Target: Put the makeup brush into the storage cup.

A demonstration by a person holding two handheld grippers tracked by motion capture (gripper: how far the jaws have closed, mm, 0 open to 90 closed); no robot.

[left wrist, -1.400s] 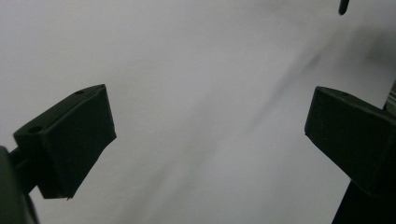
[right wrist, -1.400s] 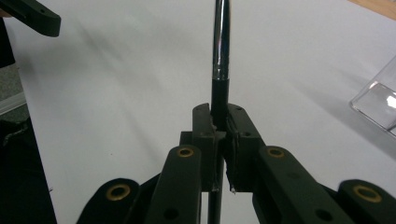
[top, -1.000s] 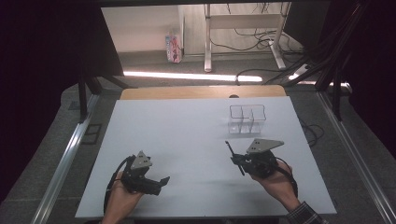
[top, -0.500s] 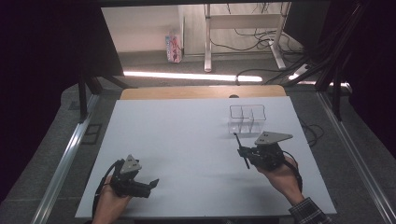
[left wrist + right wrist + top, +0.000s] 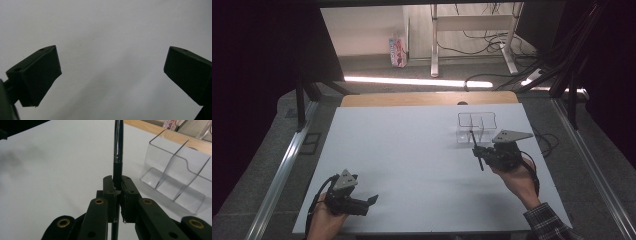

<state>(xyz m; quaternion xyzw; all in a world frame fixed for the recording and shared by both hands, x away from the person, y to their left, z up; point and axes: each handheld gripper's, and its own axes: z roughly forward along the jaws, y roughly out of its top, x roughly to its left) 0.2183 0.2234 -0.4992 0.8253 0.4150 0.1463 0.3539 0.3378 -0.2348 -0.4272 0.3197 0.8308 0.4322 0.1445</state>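
At five o'clock of the clear organizer (image 5: 476,127), the right claw (image 5: 475,150) is pinching a black pen (image 5: 475,148) whose tip could be catching a divider if tilted.

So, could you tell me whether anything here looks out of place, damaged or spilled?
Nothing stands out. The clear divided holder stands upright and empty on the white table, the right gripper is shut on a black pen beside it, and the left gripper is open over bare table.
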